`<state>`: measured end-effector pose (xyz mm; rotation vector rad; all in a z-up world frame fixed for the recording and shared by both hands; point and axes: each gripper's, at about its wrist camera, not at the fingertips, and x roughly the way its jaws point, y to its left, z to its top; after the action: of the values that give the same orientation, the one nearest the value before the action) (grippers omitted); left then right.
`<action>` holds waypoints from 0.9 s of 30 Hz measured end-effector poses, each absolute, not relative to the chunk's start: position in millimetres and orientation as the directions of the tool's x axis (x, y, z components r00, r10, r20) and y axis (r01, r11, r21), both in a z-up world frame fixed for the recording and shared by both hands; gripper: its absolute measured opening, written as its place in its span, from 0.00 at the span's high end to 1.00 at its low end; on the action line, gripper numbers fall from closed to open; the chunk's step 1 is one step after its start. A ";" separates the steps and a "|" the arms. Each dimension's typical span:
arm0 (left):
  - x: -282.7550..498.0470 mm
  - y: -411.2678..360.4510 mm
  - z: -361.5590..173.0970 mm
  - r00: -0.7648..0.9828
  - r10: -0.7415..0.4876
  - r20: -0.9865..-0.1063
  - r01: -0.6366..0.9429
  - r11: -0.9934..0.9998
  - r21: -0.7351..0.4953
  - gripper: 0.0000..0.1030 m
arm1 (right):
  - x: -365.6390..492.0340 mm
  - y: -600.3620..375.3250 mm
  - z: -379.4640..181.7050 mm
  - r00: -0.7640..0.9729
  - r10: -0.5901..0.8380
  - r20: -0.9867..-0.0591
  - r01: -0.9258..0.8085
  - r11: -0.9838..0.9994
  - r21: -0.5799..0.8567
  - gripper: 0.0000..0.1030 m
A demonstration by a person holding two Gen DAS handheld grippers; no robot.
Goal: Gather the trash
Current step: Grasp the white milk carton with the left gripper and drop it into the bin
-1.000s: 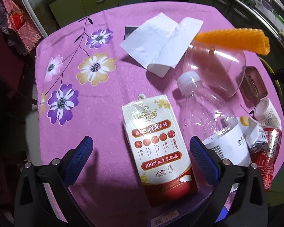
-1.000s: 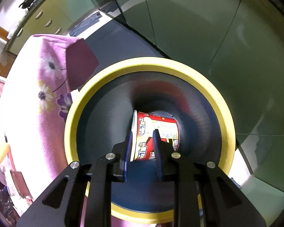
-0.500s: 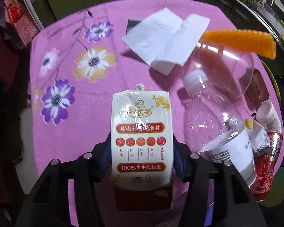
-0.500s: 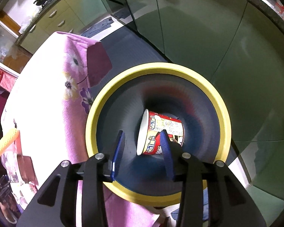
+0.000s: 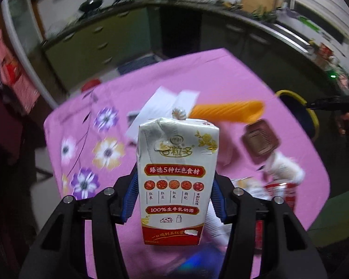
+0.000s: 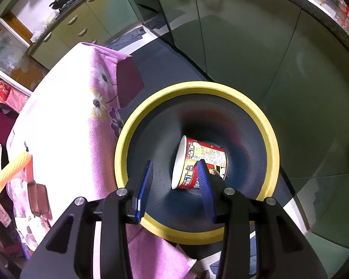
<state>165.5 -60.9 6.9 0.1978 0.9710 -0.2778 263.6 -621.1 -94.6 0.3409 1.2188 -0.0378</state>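
The left gripper (image 5: 174,200) is clamped on the milk carton (image 5: 176,181), blue pads pressing both of its sides, and the carton stands upright at the centre of the frame, lifted clear above the worktop (image 5: 232,79) with its pink flowered cloth. Behind the carton, toward the upper middle, lie white paper napkins (image 5: 165,100) and an orange corrugated piece (image 5: 228,112); a brown tray (image 5: 260,139) sits to the right, and a red-and-white wrapper (image 5: 281,190) shows blurred at lower right. At the right edge of that view the yellow rim of the trash bin (image 5: 297,100) peeks in beside the worktop. Over in the right wrist view, the right gripper (image 6: 175,182) hangs spread apart and holding nothing, poised above the trash bin (image 6: 251,107), which fills the middle of the frame. A red instant-noodle cup (image 6: 204,160) lies on its side at the bottom of the bin, just beyond the fingertips.
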 end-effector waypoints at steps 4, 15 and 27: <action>163.6 -105.3 30.5 0.534 -0.235 -0.812 0.443 0.896 0.032 0.50 | 252.7 -632.4 -80.9 0.391 0.149 -0.908 0.214 0.945 0.247 0.62; 199.0 -322.5 27.8 0.317 -0.440 -0.840 0.753 0.655 -0.059 0.50 | 188.9 -681.0 -48.5 0.497 0.087 -0.864 0.247 0.940 0.236 0.62; 274.7 -488.0 -68.1 0.262 -0.322 -0.910 0.761 0.649 -0.011 0.37 | 135.7 -729.5 -60.1 0.515 0.101 -0.851 0.297 0.910 0.288 0.57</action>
<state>274.7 -488.0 -68.1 0.4840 1.0720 -0.7725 135.7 -729.5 -60.1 0.4295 1.0320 -0.1223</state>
